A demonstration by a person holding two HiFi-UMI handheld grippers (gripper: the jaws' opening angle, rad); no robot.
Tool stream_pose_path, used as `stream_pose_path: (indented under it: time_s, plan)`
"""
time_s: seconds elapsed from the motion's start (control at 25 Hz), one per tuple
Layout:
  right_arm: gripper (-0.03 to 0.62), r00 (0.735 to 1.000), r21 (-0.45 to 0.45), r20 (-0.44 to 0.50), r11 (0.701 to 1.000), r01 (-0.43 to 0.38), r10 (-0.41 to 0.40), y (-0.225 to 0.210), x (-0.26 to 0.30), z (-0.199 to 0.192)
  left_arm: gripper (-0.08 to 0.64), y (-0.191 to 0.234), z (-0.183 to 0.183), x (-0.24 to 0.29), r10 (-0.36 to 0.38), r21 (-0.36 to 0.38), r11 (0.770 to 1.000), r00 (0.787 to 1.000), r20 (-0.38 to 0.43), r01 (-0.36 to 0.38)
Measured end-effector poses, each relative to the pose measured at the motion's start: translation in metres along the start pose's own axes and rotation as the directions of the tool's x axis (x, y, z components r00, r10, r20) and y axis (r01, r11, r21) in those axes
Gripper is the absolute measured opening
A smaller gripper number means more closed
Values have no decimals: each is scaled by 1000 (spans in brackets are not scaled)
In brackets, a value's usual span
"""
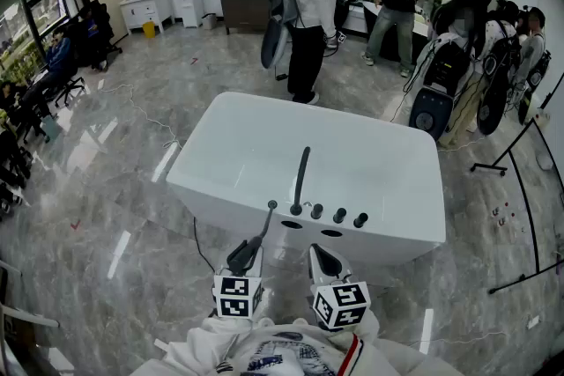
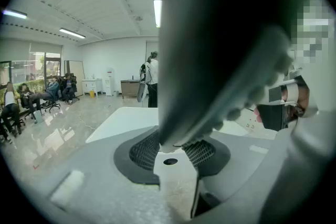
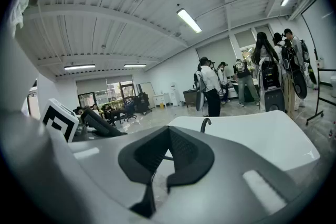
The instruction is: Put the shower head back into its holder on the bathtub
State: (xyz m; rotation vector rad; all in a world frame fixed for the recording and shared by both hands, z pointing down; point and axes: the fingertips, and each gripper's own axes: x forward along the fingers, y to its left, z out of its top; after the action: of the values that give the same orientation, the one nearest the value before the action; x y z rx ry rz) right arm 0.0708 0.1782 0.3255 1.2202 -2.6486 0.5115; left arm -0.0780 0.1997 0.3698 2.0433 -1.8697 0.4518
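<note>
A white bathtub [image 1: 379,172] stands in front of me. On its near deck are a black spout [image 1: 301,176], a row of black knobs [image 1: 339,215] and two oval openings [image 1: 291,224]. My left gripper [image 1: 249,253] is shut on the dark shower head [image 1: 263,229], whose slim end points up toward the deck's left side. In the left gripper view the shower head [image 2: 220,50] fills the frame above the pads [image 2: 142,149]. My right gripper [image 1: 322,258] hovers beside it, just short of the tub's near wall. Its jaws [image 3: 160,162] are shut with nothing between them, facing the tub [image 3: 252,128].
Several people [image 1: 313,4] stand beyond the tub's far side and more at the back right [image 1: 458,40]. A black stand [image 1: 520,154] is on the floor to the right. A thin cable [image 1: 201,246] runs along the floor by the tub's left corner.
</note>
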Motion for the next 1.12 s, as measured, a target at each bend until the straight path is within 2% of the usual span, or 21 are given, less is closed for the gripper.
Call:
stream_pose_path:
  time_s: [0.24,0.4,0.68,1.12]
  plan:
    - [4,1000,1,-2,1000,3,-3,0,-3,0,143,-2,0,-3,-2,-5,1000,1000,0,2]
    - [5,1000,34,4,999,-3,3,-3,-5,-5,143,-7,-3,-5,-7,-19,1000,1000,-7,7]
    - [5,999,48,29,999,-17,15,-14,-14,-3,143,-4,-6,-6,48,-22,999,999,0,-48]
    - [5,998,38,-2,998,-55,55,-32,-21,-12,143,-31,-22,-9,82,-49,995,996,-17,-83]
